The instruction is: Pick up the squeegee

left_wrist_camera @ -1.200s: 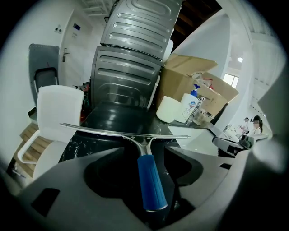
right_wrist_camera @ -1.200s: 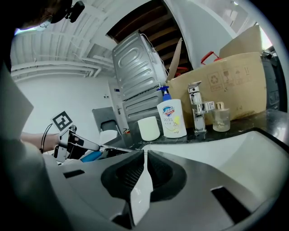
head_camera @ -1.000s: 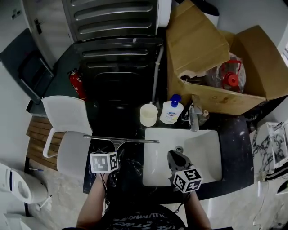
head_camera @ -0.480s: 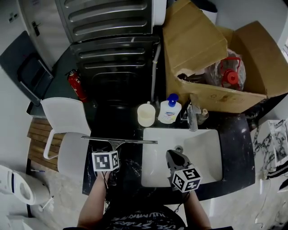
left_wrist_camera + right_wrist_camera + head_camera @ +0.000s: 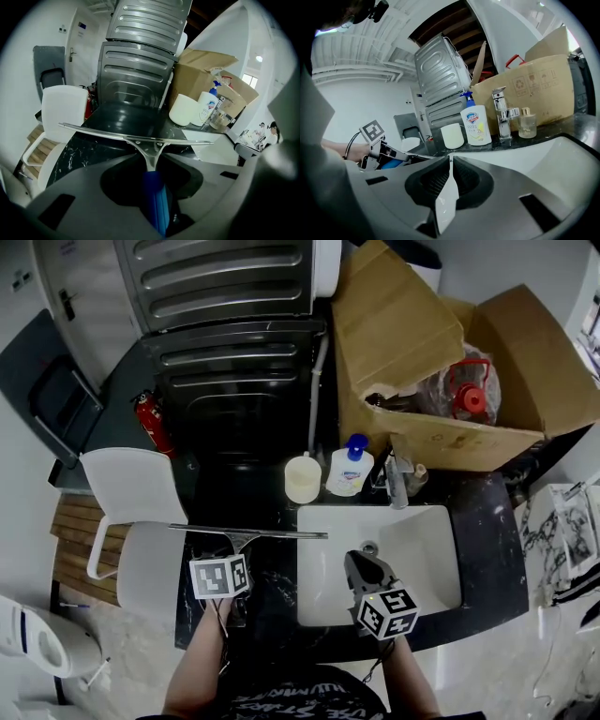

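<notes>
Left gripper (image 5: pixel 150 160) jaws closing round the squeegee (image 5: pixel 136 136) handle, not yet clamped, so lift likely next; right gripper (image 5: pixel 450 161) idle, jaws together, nothing held.

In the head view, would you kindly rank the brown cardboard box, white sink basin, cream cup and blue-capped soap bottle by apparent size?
brown cardboard box
white sink basin
cream cup and blue-capped soap bottle: about alike

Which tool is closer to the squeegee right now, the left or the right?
Left. The left tool is closing its jaws around the blue handle of the squeegee; the right tool hangs over the sink, apart from it.
</notes>
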`<state>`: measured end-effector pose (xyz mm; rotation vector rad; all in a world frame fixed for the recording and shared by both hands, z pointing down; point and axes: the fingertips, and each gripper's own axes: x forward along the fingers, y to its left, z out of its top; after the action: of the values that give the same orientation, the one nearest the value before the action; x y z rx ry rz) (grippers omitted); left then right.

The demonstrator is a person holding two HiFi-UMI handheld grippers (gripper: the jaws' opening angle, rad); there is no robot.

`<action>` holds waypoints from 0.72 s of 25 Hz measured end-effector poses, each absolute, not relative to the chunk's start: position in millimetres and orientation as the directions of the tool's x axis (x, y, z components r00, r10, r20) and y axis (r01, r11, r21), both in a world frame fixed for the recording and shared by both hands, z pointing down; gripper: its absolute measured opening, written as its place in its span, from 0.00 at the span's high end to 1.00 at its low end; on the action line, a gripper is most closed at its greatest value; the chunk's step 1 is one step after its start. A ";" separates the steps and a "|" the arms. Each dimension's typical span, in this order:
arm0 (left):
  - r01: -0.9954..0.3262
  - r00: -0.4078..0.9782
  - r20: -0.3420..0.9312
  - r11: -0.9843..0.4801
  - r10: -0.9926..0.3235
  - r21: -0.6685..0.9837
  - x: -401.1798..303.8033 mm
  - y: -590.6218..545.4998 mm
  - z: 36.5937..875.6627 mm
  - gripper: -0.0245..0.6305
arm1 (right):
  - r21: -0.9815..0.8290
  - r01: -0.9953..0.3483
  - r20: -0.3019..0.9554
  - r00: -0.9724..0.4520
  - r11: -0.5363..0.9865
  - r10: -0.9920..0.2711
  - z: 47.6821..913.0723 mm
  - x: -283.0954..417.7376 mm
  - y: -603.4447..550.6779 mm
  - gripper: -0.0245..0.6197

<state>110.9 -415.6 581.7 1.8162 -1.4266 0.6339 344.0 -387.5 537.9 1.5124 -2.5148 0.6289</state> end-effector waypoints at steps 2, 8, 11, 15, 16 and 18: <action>-0.956 0.287 0.733 -0.142 -0.616 0.255 109.2 -414.6 572.0 0.75 | -0.267 -0.882 0.327 -0.463 0.390 -0.824 532.9 344.2 -383.0 0.88; -0.932 0.359 0.676 -0.212 -0.643 0.293 93.2 -408.5 542.4 0.75 | -0.246 -0.918 0.305 -0.377 0.311 -0.874 511.5 339.7 -366.7 0.88; -0.918 0.394 0.645 -0.255 -0.655 0.302 81.0 -401.4 526.9 0.75 | -0.234 -0.933 0.293 -0.334 0.272 -0.896 502.0 332.6 -354.3 0.88; -0.884 0.465 0.579 -0.324 -0.670 0.337 63.9 -391.0 503.1 0.75 | -0.223 -0.948 0.276 -0.286 0.228 -0.918 489.8 316.9 -333.4 0.88; -0.877 0.480 0.564 -0.339 -0.672 0.341 59.5 -387.9 498.2 0.75 | -0.219 -0.951 0.274 -0.272 0.216 -0.922 488.1 313.0 -327.6 0.88; -0.866 0.500 0.543 -0.370 -0.675 0.337 50.5 -381.0 490.4 0.75 | -0.215 -0.959 0.272 -0.238 0.183 -0.932 485.8 306.2 -316.0 0.88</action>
<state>50.5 -381.0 490.4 2.1563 -1.2583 0.4216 306.2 -316.0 485.8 1.8872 -2.3534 0.5256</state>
